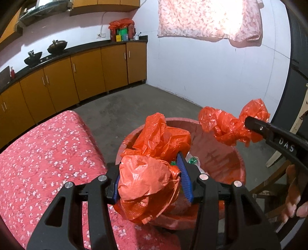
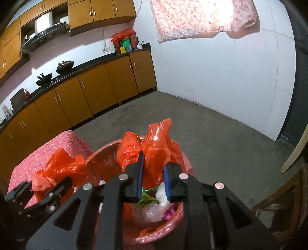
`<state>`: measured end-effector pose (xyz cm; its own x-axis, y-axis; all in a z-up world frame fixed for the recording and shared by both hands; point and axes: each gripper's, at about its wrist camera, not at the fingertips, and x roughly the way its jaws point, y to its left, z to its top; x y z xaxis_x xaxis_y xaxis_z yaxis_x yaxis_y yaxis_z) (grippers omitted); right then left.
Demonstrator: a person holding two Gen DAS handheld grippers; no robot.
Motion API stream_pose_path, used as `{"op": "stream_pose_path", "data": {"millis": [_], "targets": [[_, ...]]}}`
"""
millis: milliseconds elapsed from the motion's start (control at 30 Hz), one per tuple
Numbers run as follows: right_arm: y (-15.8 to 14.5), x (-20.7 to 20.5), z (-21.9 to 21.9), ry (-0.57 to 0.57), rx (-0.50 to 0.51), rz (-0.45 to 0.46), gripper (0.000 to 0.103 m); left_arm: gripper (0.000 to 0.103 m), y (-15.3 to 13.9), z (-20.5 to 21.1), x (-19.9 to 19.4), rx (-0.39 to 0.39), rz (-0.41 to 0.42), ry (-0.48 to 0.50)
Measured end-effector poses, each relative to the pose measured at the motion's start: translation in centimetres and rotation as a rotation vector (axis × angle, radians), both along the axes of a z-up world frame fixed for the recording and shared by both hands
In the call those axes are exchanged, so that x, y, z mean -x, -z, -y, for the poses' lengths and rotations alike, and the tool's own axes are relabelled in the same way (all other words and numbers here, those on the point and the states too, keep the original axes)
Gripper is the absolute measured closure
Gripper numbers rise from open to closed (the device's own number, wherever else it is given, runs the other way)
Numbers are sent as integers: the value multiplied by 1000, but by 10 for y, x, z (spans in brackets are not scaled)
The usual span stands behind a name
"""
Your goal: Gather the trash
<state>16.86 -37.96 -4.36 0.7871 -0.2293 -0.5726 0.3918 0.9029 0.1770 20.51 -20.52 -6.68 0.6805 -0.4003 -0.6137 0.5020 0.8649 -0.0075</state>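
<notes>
The bin (image 2: 173, 221) stands on the floor (image 2: 211, 144), right of the covered table (image 1: 48, 153); cabinets (image 2: 86, 92) line the wall behind; trash (image 2: 156, 203) lies in the bin.

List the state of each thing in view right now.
Left hand-held gripper: shut on a bunched bag flap.
Right hand-held gripper: shut on another flap.
Bag: red, open, untied, lining the bin.
Bin: upright, holding trash.
Trash: inside the bag.

Bright glare through the curtain (image 1: 209, 18); sharp centre, fisheye-bent, dark edges
</notes>
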Motion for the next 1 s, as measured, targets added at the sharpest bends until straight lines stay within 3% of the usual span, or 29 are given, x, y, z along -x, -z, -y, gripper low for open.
{"op": "stream_pose_path", "data": {"millis": [200,467,600,700,767,933,1000], "targets": [[10,-12,4,-4,-5,-10,84,52,9,7,-10,2,-23,12],[18,-16,10,-26,-54,9,70,41,15,12,-16,13,-51,34],[16,-11,11,-21,-56,21,60,39,14,7,-17,21,-56,25],[9,-3,6,-4,-15,51,37,38,11,-1,-17,22,-46,8],[3,5,1,-3,6,78,23,32,7,-10,-14,25,-31,-11],[-12,26,-20,-30,60,127,12,23,-7,-36,0,2,38,-86],[-18,34,-29,-39,79,144,9,12,-14,-47,12,-9,82,-112]]}}
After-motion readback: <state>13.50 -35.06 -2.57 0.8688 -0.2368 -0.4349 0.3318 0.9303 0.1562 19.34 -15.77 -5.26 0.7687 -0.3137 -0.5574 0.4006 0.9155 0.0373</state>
